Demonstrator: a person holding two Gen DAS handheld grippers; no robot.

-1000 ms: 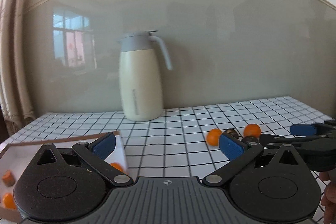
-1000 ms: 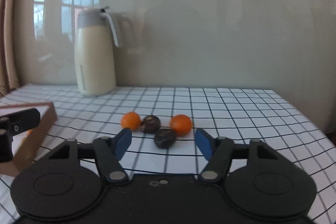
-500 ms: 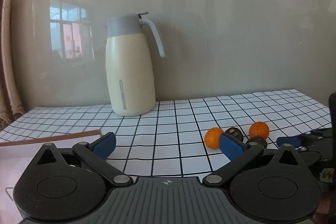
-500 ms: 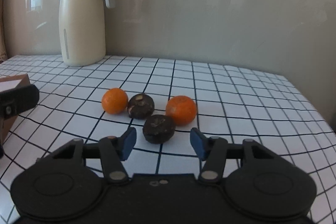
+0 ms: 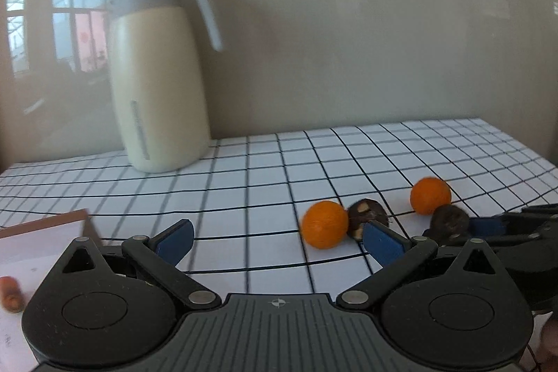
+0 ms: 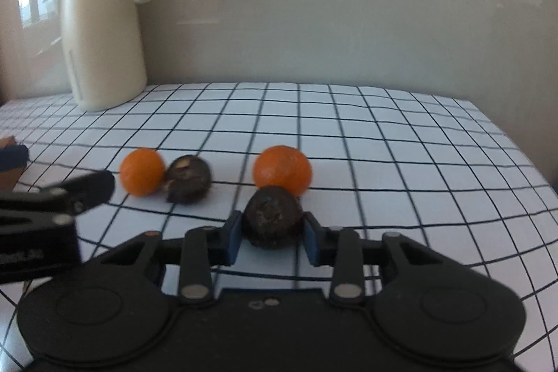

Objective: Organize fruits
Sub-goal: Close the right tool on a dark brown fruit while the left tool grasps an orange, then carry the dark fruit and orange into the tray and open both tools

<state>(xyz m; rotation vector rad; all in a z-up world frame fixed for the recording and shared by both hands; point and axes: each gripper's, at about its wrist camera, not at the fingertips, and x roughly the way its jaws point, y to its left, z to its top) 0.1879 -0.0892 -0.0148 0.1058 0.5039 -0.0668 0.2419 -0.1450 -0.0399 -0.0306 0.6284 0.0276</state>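
Two oranges and two dark brown fruits lie on the checked tablecloth. My right gripper (image 6: 272, 237) is shut on the near dark fruit (image 6: 272, 221), which also shows in the left wrist view (image 5: 449, 221). Right behind it sits an orange (image 6: 281, 170). To the left, another orange (image 6: 142, 171) touches the second dark fruit (image 6: 188, 178). My left gripper (image 5: 277, 239) is open and empty, with the left orange (image 5: 324, 228) and dark fruit (image 5: 368, 215) just beyond its right finger. The right gripper (image 5: 505, 227) shows at the far right of the left wrist view.
A cream thermos jug (image 5: 158, 75) stands at the back left against the wall. A brown-rimmed white box (image 5: 45, 232) sits at the left, with an orange piece (image 5: 9, 293) inside. The left gripper's finger (image 6: 62, 194) shows at the left of the right wrist view.
My right gripper moved forward and shut on the near dark fruit. My left gripper moved right and closer to the fruits, staying open.
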